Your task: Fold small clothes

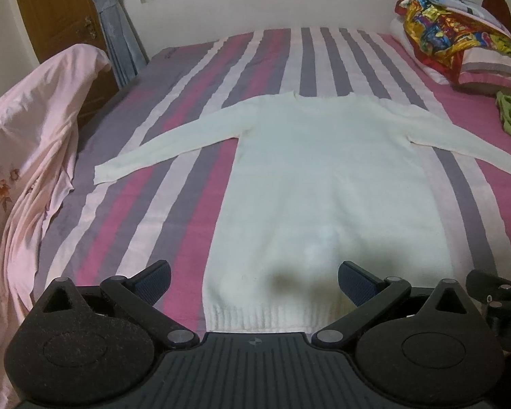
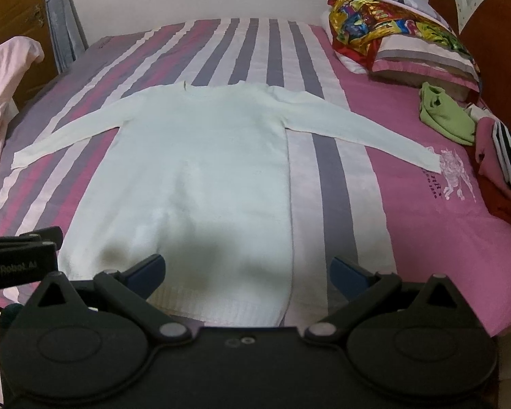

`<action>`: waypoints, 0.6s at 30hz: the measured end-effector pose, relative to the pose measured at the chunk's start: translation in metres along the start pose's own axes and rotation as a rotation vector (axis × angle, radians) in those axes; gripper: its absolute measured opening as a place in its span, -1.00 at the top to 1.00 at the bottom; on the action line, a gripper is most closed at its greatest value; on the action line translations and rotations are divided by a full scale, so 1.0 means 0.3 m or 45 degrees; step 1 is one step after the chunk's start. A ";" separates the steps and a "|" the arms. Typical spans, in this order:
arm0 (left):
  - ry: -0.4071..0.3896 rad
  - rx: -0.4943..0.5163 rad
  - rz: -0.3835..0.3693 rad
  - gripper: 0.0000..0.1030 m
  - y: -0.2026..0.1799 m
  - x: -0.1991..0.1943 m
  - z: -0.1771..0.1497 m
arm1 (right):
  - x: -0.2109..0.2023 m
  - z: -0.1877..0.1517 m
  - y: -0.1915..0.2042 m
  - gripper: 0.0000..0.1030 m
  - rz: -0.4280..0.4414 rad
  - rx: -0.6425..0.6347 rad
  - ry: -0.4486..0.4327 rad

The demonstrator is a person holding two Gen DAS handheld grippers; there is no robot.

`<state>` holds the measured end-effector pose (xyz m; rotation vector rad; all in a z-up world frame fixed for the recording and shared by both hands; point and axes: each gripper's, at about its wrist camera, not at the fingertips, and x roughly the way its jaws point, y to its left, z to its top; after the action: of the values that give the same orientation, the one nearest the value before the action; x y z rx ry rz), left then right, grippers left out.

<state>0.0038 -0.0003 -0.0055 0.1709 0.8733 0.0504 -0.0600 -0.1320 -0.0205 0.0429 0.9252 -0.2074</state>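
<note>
A white long-sleeved knit sweater (image 1: 316, 177) (image 2: 201, 170) lies flat on the striped bed, hem toward me, collar at the far end, both sleeves spread out to the sides. My left gripper (image 1: 254, 284) hovers open above the hem, with nothing between its fingers. My right gripper (image 2: 247, 274) is open too, over the hem's right part, and holds nothing. Part of the left gripper's body (image 2: 20, 259) shows at the left edge of the right wrist view. Part of the right gripper's body (image 1: 500, 303) shows at the right edge of the left wrist view.
The bed sheet (image 1: 173, 184) (image 2: 408, 225) has pink, grey and white stripes. A pink cloth (image 1: 34, 143) hangs at the left. Colourful pillows (image 2: 402, 37) are stacked at the far right, with a green garment (image 2: 446, 116) and a red and striped pile (image 2: 504, 163) beside them.
</note>
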 end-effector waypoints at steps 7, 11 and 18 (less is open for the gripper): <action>0.002 -0.005 -0.007 -1.00 -0.003 0.001 -0.001 | -0.002 0.002 0.003 -0.99 0.007 0.004 -0.004; -0.001 -0.011 -0.008 -1.00 0.002 0.000 0.002 | -0.006 0.005 0.000 -0.99 0.007 0.007 -0.017; 0.003 -0.015 -0.015 -1.00 0.005 0.004 0.008 | -0.002 0.012 0.000 -0.99 0.004 0.008 -0.028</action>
<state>0.0064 0.0009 -0.0046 0.1545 0.8762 0.0450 -0.0574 -0.1323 -0.0180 0.0478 0.9022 -0.2077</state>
